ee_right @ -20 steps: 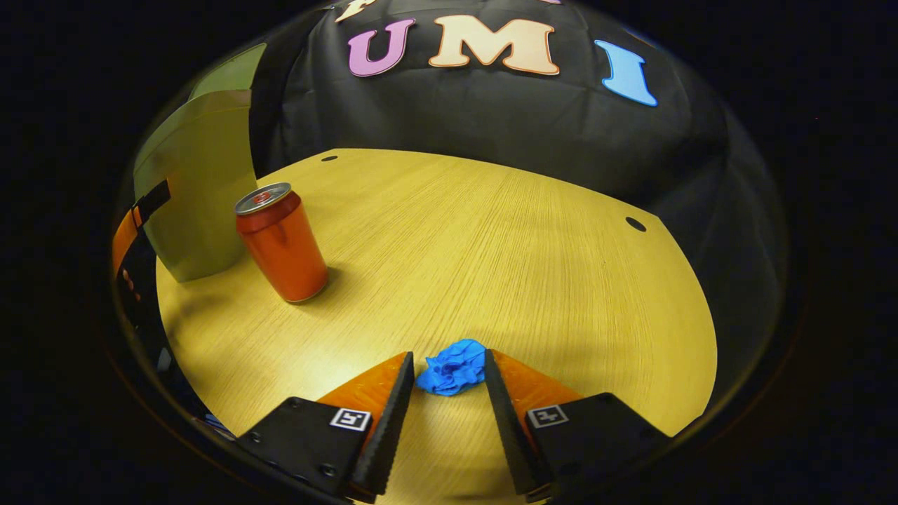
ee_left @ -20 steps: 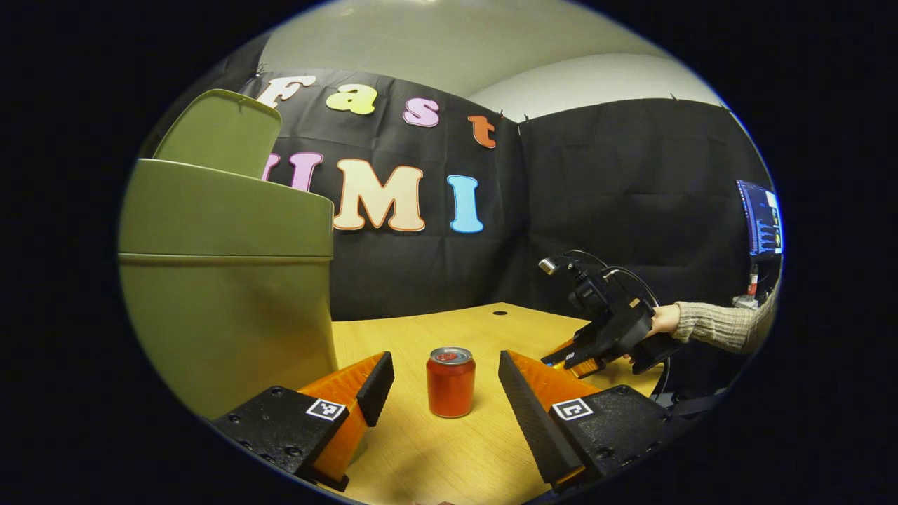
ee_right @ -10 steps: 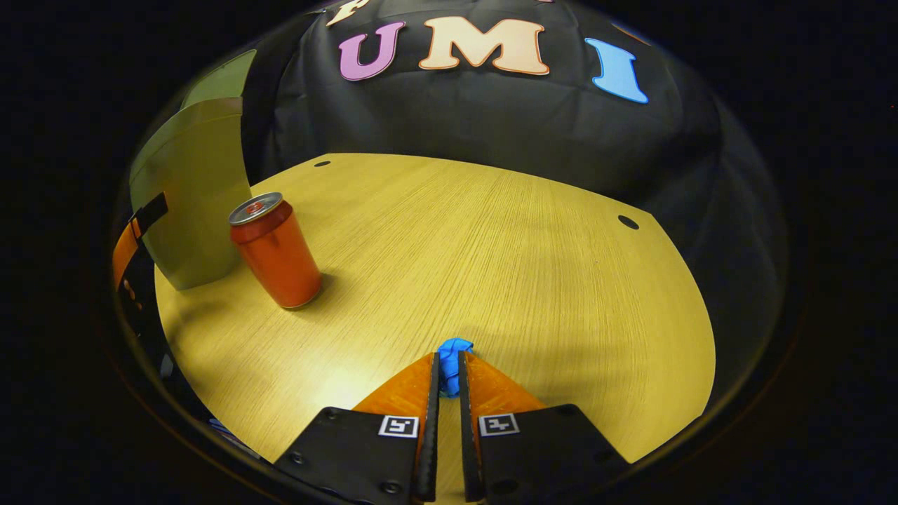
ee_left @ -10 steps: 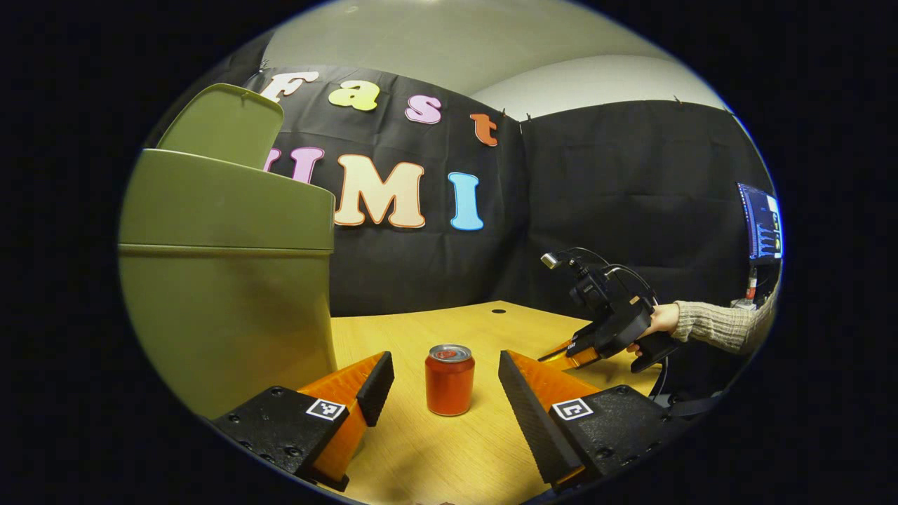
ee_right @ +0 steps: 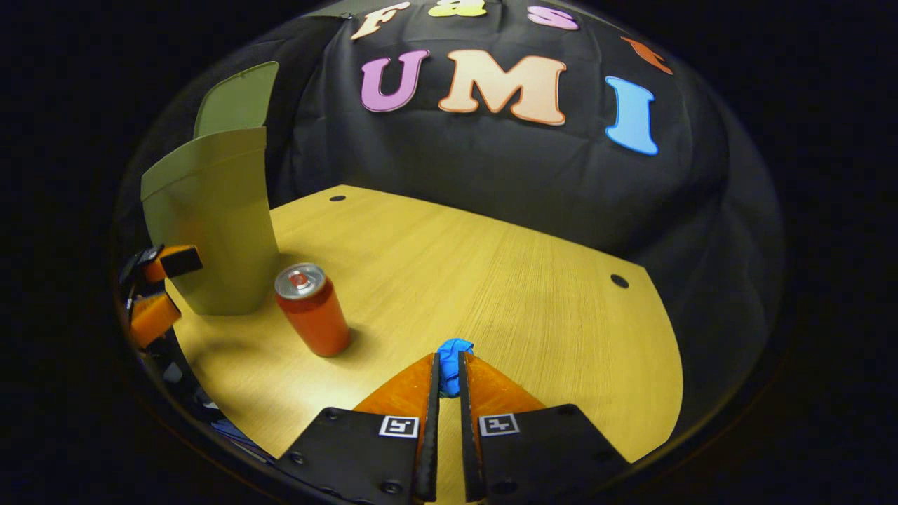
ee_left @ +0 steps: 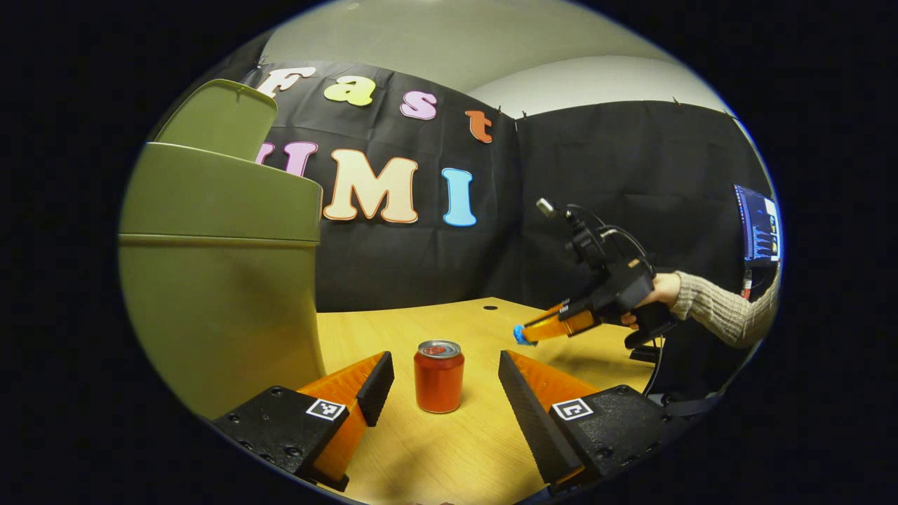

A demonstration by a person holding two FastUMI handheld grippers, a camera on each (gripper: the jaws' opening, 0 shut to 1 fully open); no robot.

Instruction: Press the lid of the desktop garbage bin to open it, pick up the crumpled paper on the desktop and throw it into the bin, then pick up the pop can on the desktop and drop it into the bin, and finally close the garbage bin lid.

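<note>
Our right gripper (ee_right: 446, 379) is clamped on the blue crumpled paper (ee_right: 453, 353), both fingers pressing it, held above the wooden desktop (ee_right: 533, 280). From the left gripper view we see that gripper (ee_left: 523, 335) off the desk, a hand (ee_left: 663, 291) in a knit sleeve (ee_left: 726, 315) behind it. Our left gripper (ee_left: 445, 382) stands wide apart, low over the desk, with the red pop can (ee_left: 438, 376) upright just beyond its fingers. Beside the can stands the olive garbage bin (ee_left: 217, 280), its lid (ee_left: 221, 116) raised.

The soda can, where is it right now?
The soda can stands upright on the table, between the open left claw's fingers, right of the green bin.
</note>
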